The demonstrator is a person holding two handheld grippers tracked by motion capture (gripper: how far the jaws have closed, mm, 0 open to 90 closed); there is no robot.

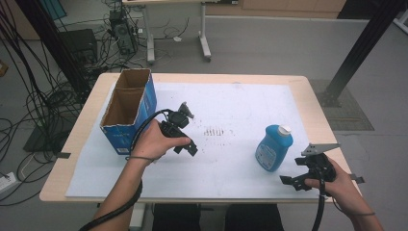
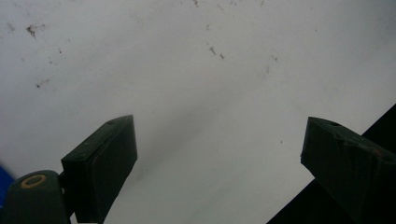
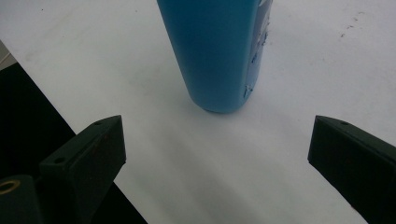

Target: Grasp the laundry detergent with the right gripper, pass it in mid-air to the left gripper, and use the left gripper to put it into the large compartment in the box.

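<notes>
We see the blue plastic bottle with a white cap (image 1: 274,147) standing upright on the white sheet (image 1: 231,168). Our right gripper (image 1: 292,182) sits just beside it, jaws spread wide, empty. Our left gripper (image 1: 188,147), well apart from the bottle and nearer the open blue cardboard box (image 1: 130,113), gapes wide too, holding nothing.

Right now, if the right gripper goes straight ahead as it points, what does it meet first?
Probably the blue bottle, standing upright on the white sheet ahead of the open right gripper, roughly between its jaws.
</notes>
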